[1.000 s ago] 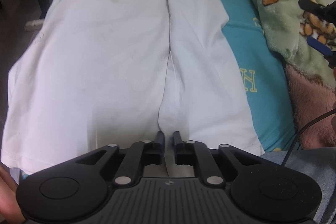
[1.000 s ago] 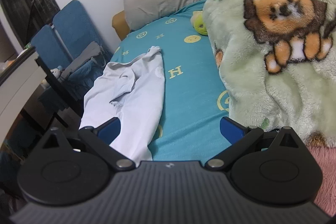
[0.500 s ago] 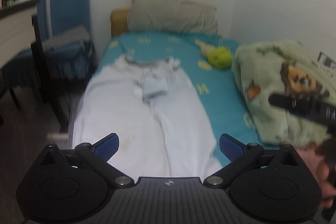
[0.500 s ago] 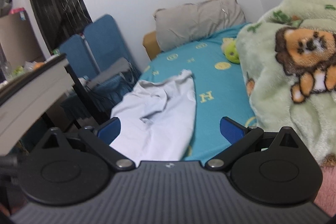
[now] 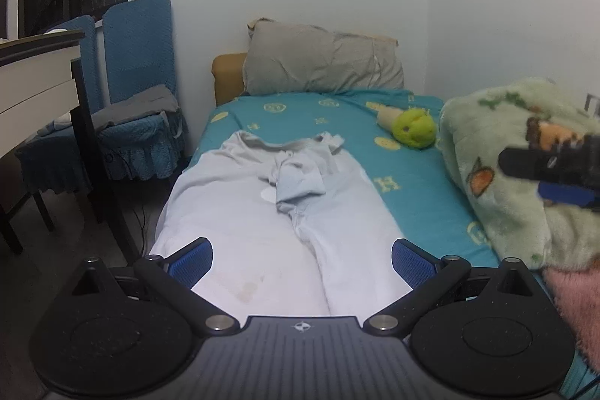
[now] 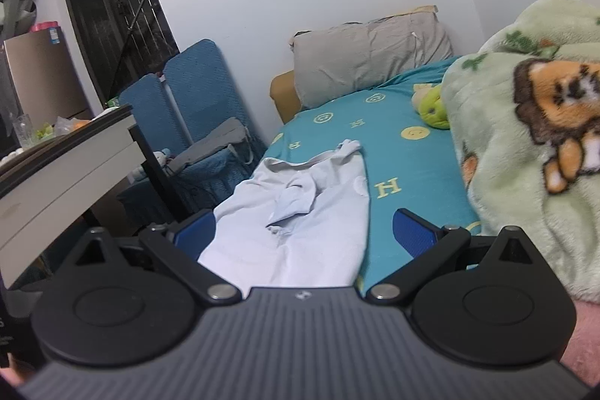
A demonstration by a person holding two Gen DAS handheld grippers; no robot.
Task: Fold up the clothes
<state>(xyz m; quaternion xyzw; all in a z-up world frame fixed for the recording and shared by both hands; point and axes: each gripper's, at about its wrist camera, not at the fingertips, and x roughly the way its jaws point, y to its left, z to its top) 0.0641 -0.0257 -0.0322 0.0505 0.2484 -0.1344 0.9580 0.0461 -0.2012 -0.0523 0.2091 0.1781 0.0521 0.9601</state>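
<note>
Left gripper [image 5: 302, 263] and right gripper [image 6: 303, 237] hover wide open, empty, over flat-spread white trousers [image 5: 285, 231], apparently ready to fold.

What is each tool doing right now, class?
Left tool: open, holding nothing.
Right tool: open, holding nothing.

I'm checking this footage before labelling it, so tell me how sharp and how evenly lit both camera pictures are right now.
Left wrist view: dim indoor light, strong fisheye bending at the walls; the white trousers look sharp, but the right tool at the right edge is blurred. Right wrist view: similar soft light, no glare; trousers and lion blanket are sharp.
</note>
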